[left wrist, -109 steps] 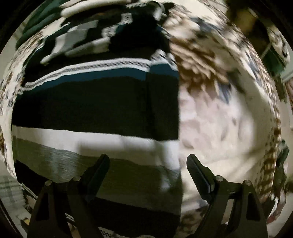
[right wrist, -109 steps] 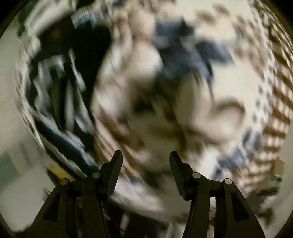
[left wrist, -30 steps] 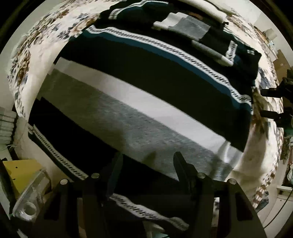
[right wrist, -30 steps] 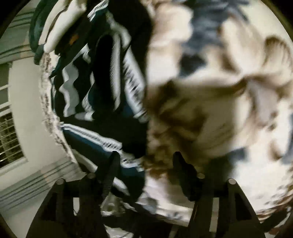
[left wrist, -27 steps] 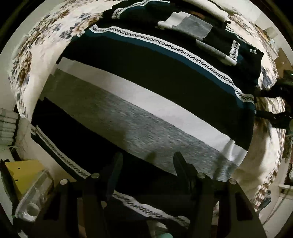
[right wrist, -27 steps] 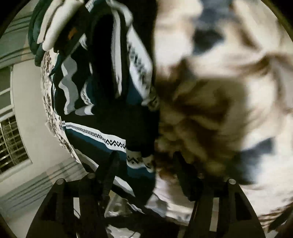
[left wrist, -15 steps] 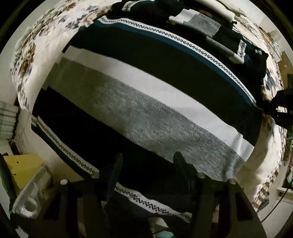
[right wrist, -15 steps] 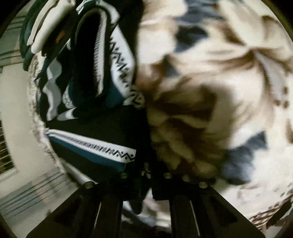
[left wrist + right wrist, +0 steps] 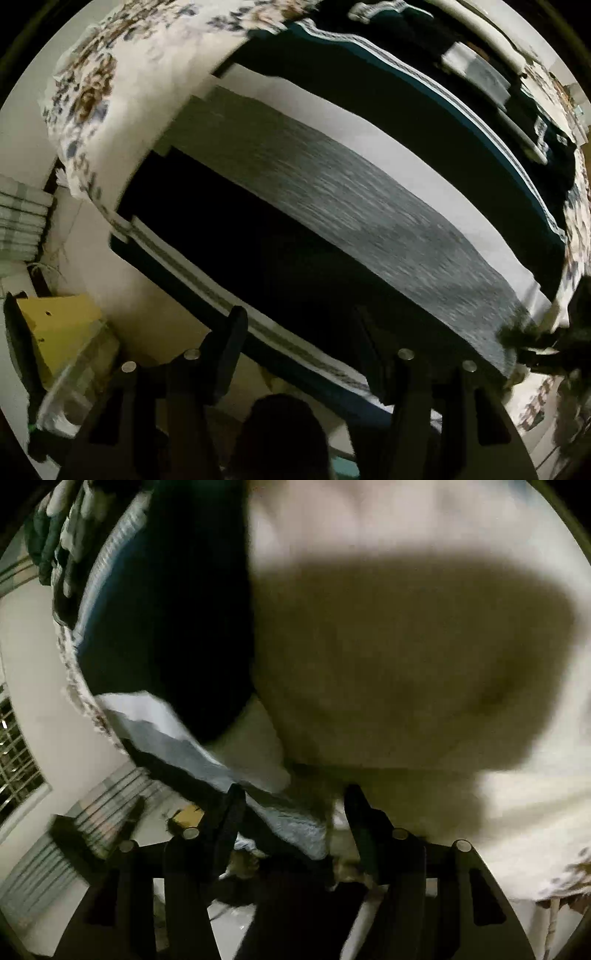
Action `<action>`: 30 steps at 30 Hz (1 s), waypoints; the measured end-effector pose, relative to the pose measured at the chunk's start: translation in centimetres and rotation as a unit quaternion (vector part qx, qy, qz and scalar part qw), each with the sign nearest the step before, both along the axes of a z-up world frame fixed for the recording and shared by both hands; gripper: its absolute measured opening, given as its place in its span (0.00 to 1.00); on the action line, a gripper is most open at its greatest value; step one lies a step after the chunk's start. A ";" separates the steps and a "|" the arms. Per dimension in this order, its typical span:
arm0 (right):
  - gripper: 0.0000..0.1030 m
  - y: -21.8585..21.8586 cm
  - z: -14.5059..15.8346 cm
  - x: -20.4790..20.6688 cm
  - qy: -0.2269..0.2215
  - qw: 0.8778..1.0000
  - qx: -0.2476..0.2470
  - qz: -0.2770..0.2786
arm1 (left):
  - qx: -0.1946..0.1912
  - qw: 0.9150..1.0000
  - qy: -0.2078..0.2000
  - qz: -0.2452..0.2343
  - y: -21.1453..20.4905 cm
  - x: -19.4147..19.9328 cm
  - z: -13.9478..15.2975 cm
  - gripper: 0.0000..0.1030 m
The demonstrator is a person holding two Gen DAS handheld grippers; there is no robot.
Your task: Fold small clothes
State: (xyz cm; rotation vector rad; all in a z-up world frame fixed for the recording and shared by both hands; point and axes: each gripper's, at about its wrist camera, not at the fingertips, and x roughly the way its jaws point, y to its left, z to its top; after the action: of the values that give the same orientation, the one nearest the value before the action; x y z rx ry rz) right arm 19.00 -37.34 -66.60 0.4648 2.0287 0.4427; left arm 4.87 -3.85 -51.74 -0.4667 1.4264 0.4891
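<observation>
Lying flat on the floral bedspread (image 9: 110, 88), the striped sweater (image 9: 351, 206) now fills more of the left view. Left gripper (image 9: 299, 332) open over its hem; right gripper (image 9: 291, 808), reopening, straddles its corner.

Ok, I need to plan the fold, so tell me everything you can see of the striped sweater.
The striped sweater looks knitted, with broad black, grey and white bands, a teal stripe and narrow patterned trims. It lies spread flat on the flowered bedsheet, its lower hem hanging over the bed's edge. The left gripper hovers open above that hem, apart from it. The sweater's near corner lies between the right gripper's fingers, whose jaws have just been opening.
</observation>
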 end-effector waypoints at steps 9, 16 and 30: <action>0.09 1.0 2.2 -0.5 -0.005 0.999 -0.036 0.030 | 0.014 0.998 -0.028 -0.053 -2.0 2.3 1.7 0.53; 0.57 -8.0 12.9 6.1 -0.059 0.998 -0.027 0.013 | 0.019 0.988 -0.065 -0.137 -8.7 4.9 3.6 0.53; 0.65 -12.6 11.7 28.8 -0.224 0.974 0.009 0.015 | 0.007 0.987 -0.045 -0.156 -20.6 7.9 -0.7 0.53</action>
State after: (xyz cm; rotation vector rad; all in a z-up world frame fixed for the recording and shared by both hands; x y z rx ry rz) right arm 47.85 -49.93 -54.92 0.3105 1.5978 0.5324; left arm 12.81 -24.47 -52.43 -0.2428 1.3760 0.2220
